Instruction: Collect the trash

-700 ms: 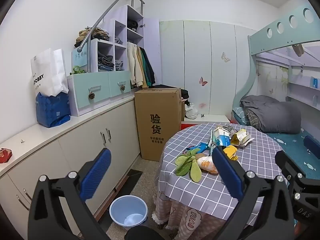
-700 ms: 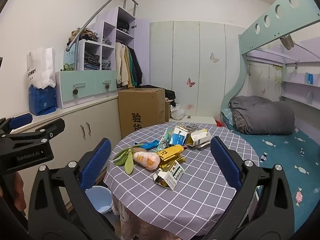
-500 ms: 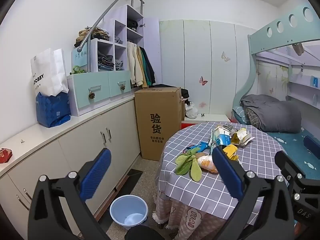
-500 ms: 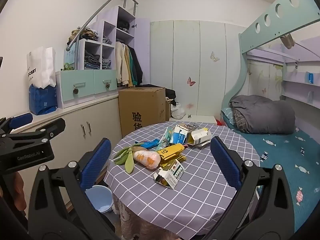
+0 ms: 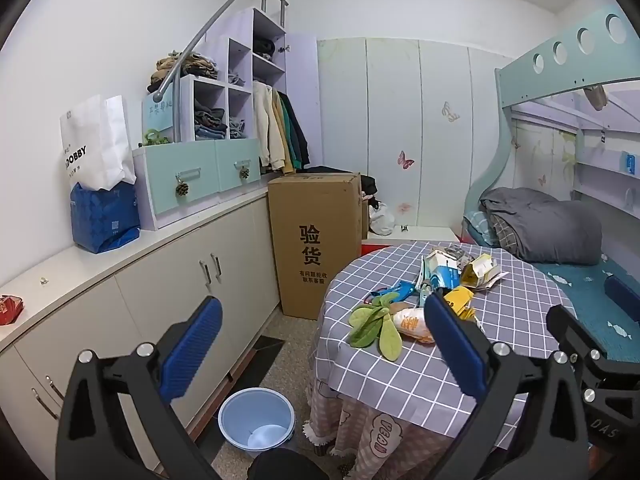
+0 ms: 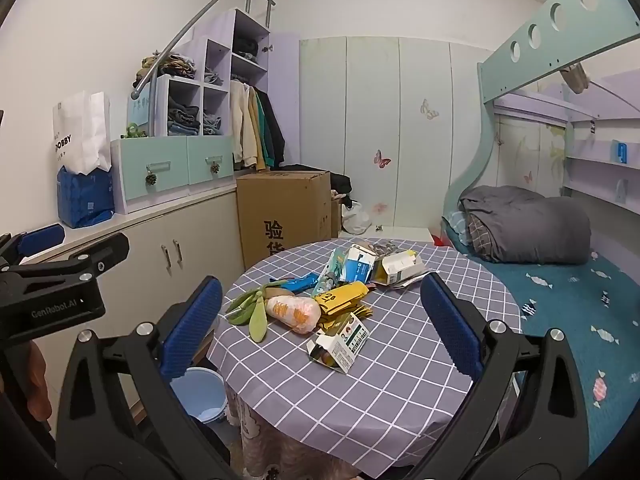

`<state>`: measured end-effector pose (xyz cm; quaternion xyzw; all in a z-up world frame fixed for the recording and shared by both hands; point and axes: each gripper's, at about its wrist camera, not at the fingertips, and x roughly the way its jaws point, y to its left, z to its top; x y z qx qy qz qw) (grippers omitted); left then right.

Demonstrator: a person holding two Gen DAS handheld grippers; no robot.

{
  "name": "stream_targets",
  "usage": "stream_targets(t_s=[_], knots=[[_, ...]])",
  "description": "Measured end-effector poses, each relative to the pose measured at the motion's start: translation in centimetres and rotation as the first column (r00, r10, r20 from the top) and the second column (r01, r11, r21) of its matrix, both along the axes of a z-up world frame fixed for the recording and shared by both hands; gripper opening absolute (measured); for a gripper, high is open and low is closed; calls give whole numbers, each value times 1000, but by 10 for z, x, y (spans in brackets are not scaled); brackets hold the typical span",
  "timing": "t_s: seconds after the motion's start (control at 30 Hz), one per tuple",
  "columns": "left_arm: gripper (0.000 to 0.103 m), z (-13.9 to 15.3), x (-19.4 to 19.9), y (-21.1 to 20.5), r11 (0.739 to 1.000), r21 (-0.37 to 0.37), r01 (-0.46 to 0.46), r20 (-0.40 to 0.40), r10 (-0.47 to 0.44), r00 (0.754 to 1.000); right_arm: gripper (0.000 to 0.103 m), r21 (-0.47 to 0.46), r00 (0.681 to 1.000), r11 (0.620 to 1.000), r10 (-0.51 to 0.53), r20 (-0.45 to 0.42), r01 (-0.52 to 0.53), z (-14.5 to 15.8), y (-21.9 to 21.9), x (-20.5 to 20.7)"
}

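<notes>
— On the round table with the grey checked cloth (image 6: 400, 380), what lies there, and what can be read?

— Trash sits heaped toward the far edge: a yellow crumpled wrapper (image 6: 340, 298), a blue and white carton (image 6: 360, 268) and an opened white box with green print (image 6: 340, 344) nearest the front edge; its lettering is too small to read. A plush carrot toy with green leaves (image 6: 294, 312) lies just beside them.

— And other writing?

— The white paper bag (image 5: 96, 144) on the counter's left end shows "OBBY", its start hidden. The tall brown cardboard box (image 5: 316, 240) bears Chinese characters.

— The grippers?

— The left gripper (image 5: 316, 354) and right gripper (image 6: 316, 328) both stand spread wide, empty, short of the table. The round light blue bucket (image 5: 258, 418) stands on the floor beside the table, partly cut off in the right view.
</notes>
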<state>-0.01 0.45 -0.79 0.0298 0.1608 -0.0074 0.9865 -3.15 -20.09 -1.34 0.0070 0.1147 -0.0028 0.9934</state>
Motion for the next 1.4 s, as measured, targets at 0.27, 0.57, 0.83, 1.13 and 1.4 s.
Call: stream_targets(t_s=[0.27, 0.57, 0.83, 1.13, 1.4], knots=[[99, -1, 2, -8, 1000, 4, -2, -1, 2, 1000, 97, 3, 1000, 1000, -3, -2, 3, -7, -3, -3], [99, -2, 2, -9, 1000, 3, -1, -3, 1, 1000, 97, 1, 1000, 1000, -3, -7, 3, -8, -2, -2], [99, -1, 2, -9, 1000, 3, -1, -4, 1, 1000, 97, 2, 1000, 1000, -2, -9, 2, -8, -2, -2], [99, -3, 2, -14, 1000, 8, 0, -5, 0, 1000, 97, 3, 1000, 1000, -2, -11, 2, -8, -2, -1], [99, -3, 4, -19, 1000, 11, 4, -8, -4, 1000, 97, 7, 1000, 1000, 3, -17, -3, -11, 0, -1]])
